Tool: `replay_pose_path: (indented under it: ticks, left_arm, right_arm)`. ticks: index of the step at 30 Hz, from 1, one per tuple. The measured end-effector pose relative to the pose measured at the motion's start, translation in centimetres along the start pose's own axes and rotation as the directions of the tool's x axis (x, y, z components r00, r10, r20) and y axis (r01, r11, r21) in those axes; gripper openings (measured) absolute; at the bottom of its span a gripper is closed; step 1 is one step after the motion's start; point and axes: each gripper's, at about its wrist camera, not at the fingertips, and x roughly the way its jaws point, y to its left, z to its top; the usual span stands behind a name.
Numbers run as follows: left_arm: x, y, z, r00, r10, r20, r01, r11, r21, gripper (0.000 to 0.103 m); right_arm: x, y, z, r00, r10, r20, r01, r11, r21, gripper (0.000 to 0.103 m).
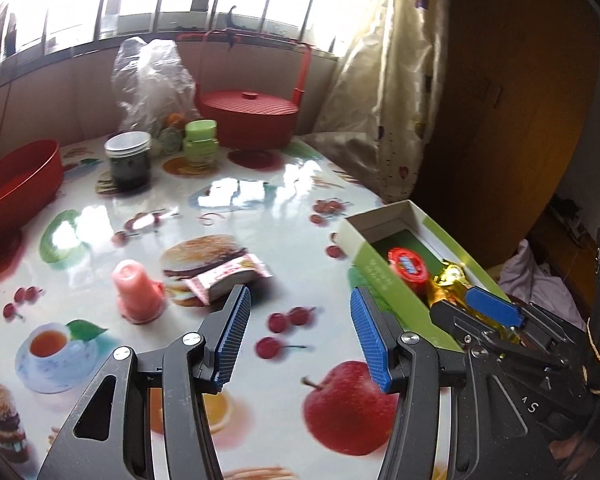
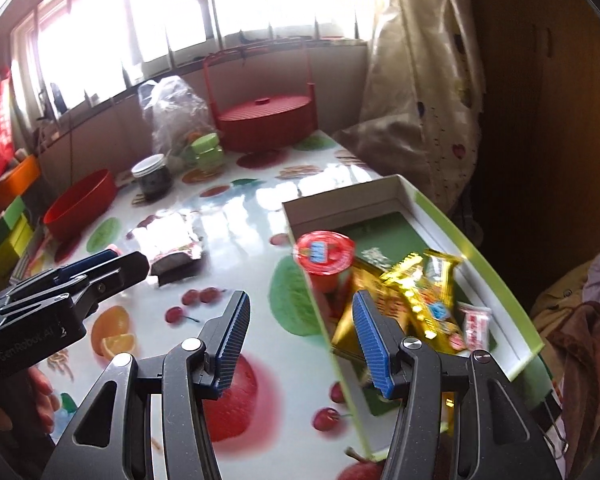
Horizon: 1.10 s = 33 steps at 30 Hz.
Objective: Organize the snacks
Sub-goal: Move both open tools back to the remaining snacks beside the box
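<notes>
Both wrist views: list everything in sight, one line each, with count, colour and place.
box: one, green and white, open, table's right edge
jelly cup: one, red lid, in box
gold packets: several, in box
small white-and-red packet: one, in box
pink cup: one, upside down, table centre-left
pink wrapped snack: one, beside pink cup
red bowl: one, table's left
jar: one, dark, silver lid, far side
green tub: one, far side
clear plastic bag: one, far side
red lidded basket: one, far end
left hand-held gripper: open, empty
right hand-held gripper: open, empty
</notes>
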Motion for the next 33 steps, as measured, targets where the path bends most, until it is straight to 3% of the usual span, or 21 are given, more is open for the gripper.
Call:
replay_pose_path:
  ticks: [16,33]
  left_arm:
    - [-0.9,5.4,-0.8,0.996,0.093,0.001,-0.093,0.992,-0.083,0.053]
    - [-1.9,10.3,-1.8,0.989,0.145,-0.004,-0.144,0.977,-0.157,0.053]
  right_arm:
    - [3.5,4.1,1.2,0.997,0.065,-0.048,-0.069,0.994,-0.086,0.053]
    - [9.7,8.0,3.1,0.983,0.11,-0.149,-0.122,0.99,-0.071,0.054]
